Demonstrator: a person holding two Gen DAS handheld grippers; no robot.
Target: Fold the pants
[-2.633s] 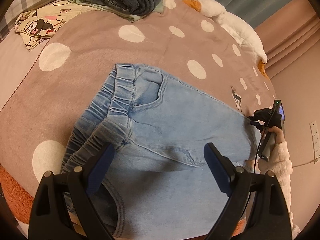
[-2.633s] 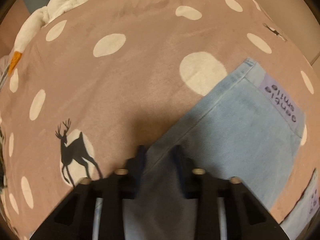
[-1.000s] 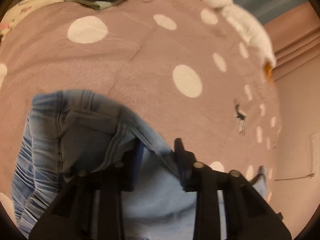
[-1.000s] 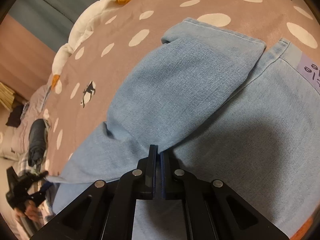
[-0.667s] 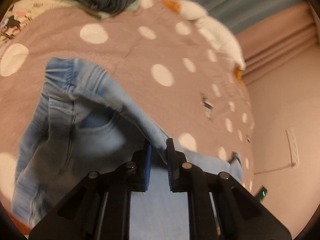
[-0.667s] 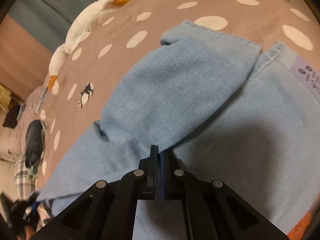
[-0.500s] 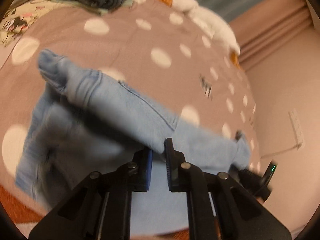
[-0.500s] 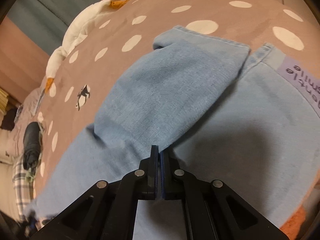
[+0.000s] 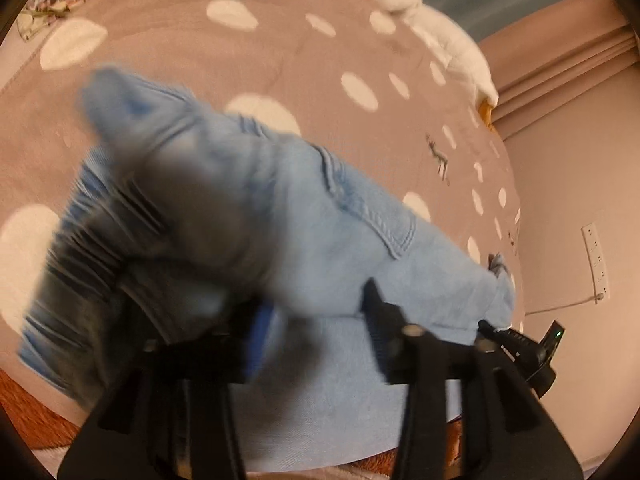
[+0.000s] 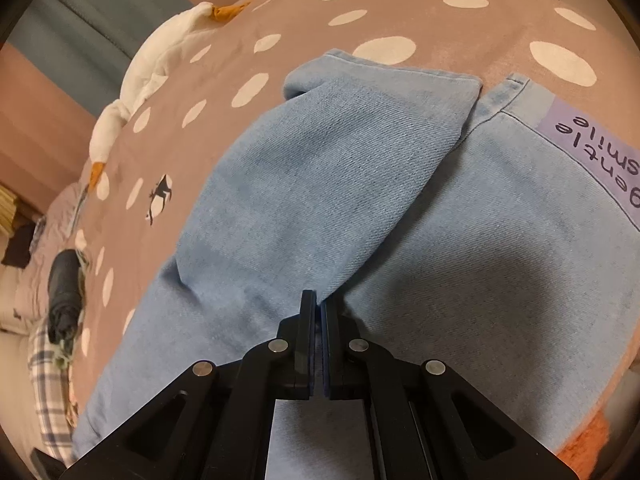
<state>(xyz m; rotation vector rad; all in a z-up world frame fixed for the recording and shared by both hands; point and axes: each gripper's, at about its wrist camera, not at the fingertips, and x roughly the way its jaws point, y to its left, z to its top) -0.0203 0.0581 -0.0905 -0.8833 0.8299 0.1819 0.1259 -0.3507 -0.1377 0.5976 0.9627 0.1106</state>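
Polka-dot brown blanket (image 10: 400, 8) carries your light-blue pants (image 10: 460, 240), one leg folded over the other. Your right gripper (image 10: 318, 304) pinches the folded leg's edge; your left gripper (image 9: 316, 320) stands spread at the blurred waistband. Dark folded clothes (image 10: 62, 280) lie well apart from the pants, bare blanket between.

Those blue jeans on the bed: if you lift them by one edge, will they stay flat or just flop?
Probably flop. The jeans already drape in soft folds where the right gripper pinches a leg edge. They look fairly thick, so likely heavyish for cloth. Not slippery, I'd guess: the weave is coarse and the blanket fuzzy. The left gripper is open.
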